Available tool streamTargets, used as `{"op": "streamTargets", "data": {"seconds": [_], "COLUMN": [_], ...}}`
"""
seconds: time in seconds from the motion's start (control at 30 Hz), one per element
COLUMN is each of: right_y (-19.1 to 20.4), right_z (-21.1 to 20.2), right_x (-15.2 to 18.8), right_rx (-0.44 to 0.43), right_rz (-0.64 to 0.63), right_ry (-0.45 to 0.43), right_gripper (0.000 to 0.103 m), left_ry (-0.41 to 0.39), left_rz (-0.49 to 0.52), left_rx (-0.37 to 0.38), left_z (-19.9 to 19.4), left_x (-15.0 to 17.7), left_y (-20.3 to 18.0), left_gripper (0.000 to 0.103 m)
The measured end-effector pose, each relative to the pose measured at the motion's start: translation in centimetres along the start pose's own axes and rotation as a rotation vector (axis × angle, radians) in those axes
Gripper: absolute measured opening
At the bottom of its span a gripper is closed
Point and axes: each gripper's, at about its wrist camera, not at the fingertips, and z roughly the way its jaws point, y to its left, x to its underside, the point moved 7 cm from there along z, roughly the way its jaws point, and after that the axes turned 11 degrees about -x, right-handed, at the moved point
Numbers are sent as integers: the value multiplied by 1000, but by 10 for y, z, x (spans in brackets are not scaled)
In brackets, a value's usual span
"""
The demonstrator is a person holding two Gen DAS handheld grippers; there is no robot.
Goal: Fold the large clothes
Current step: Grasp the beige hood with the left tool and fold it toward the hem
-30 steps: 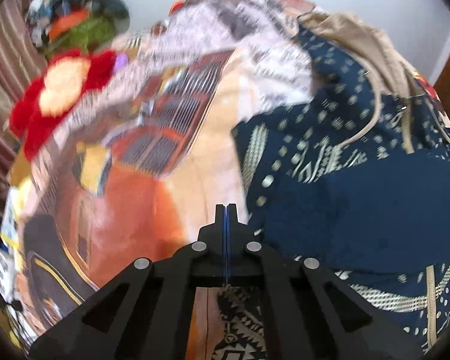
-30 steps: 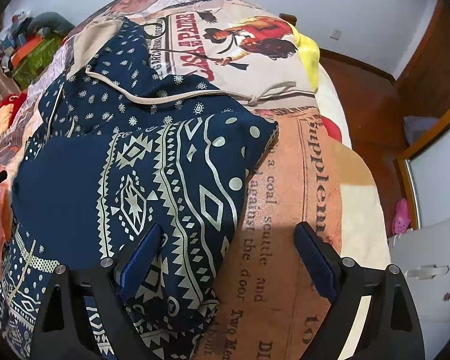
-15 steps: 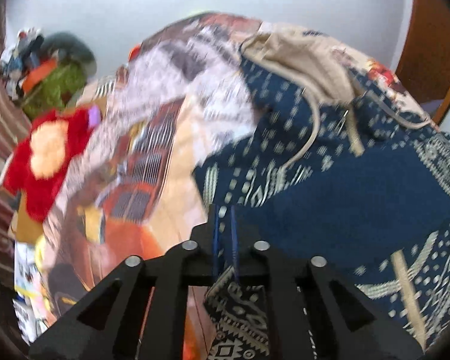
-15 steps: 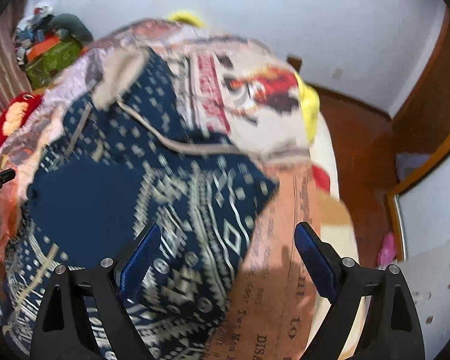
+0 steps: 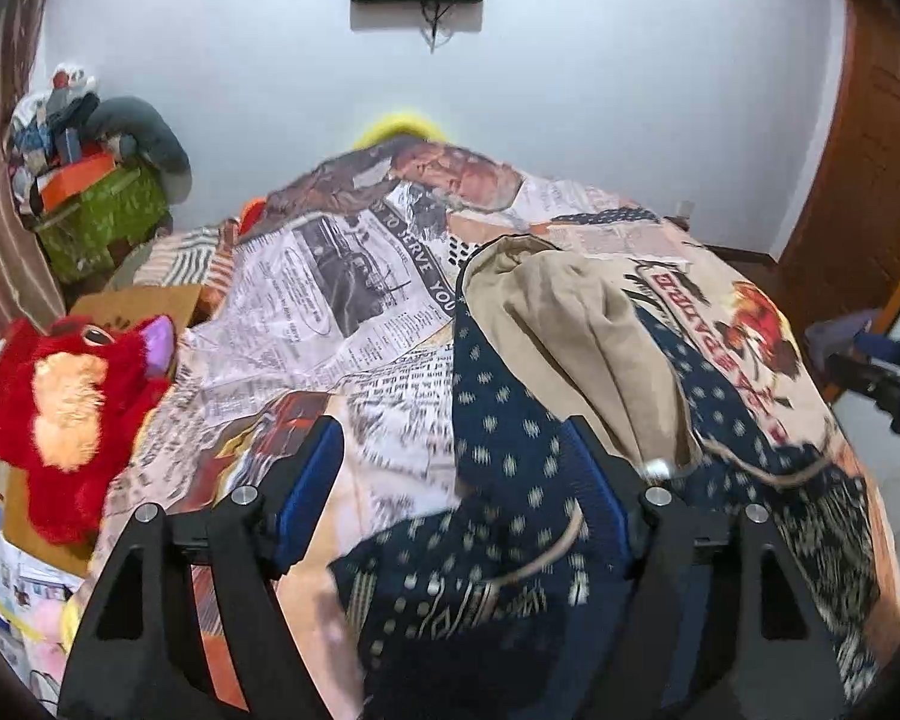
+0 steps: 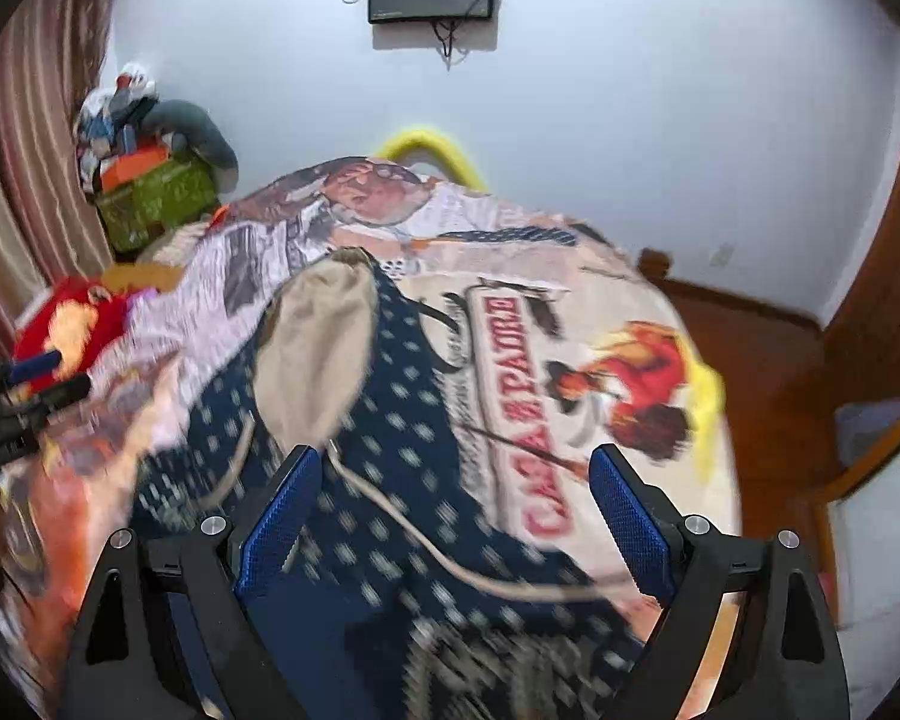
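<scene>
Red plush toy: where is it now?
The red plush toy sits at the left edge of the left wrist view, beside the printed bedspread, below the green bag.

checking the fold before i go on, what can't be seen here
- Hoodie lower half: left wrist view, hidden behind the open left tongs and cut by the bottom edge.
- Hoodie pattern: right wrist view, motion-blurred.
- Bedspread lettering: right wrist view, partly smeared.

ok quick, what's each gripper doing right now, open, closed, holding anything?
Left gripper: open, holding nothing, above the navy patterned hooded garment.
Right gripper: open, holding nothing, above the same garment.
</scene>
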Motion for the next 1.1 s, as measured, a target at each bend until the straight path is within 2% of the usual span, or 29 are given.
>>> {"op": "streamTargets", "data": {"seconds": [0.1, 0.3, 0.37, 0.5, 0.53, 0.57, 0.6, 0.63, 0.67, 0.7, 0.73, 0.8, 0.9, 1.1], "right_y": [-4, -21, -27, -34, -35, -34, -31, -27, -24, -20, -16, -10, -2, 23], "right_z": [41, 123, 142, 174, 178, 179, 180, 180, 181, 180, 179, 175, 156, 96], "right_x": [-8, -7, -6, -1, -1, -2, -3, -4, -6, -6, -6, -6, -3, 13], "right_rx": [-35, -37, -72, -135, -128, -130, -137, -156, -168, -179, -185, -199, -235, -255], "right_rz": [46, 100, 157, 258, 267, 266, 264, 260, 257, 252, 246, 224, 209, 90], "right_ry": [38, 141, 154, 177, 162, 146, 137, 128, 125, 124, 126, 132, 126, 103], "right_gripper": [90, 90, 90, 80, 80, 79, 72, 62, 56, 44, 33, 19, 13, 12], "left_ry": [66, 201, 231, 277, 275, 277, 292, 312, 309, 295, 285, 260, 206, 117], "left_rz": [-22, -113, -147, -241, -250, -255, -257, -259, -260, -244, -217, -154, -98, 30], "left_rx": [15, 31, 59, 152, 158, 167, 185, 200, 192, 184, 182, 173, 210, 248], "left_z": [39, 117, 136, 160, 161, 164, 166, 169, 168, 165, 161, 147, 112, 32], "left_x": [-4, 3, 4, 1, 0, -1, 0, 2, 3, 2, 1, -2, -10, -1], "left_y": [-5, -8, -12, -22, -24, -29, -33, -38, -41, -44, -48, -55, -62, -72], "left_gripper": [74, 74, 74, 73, 71, 61, 46, 42, 37, 25, 19, 13, 11, 11]}}
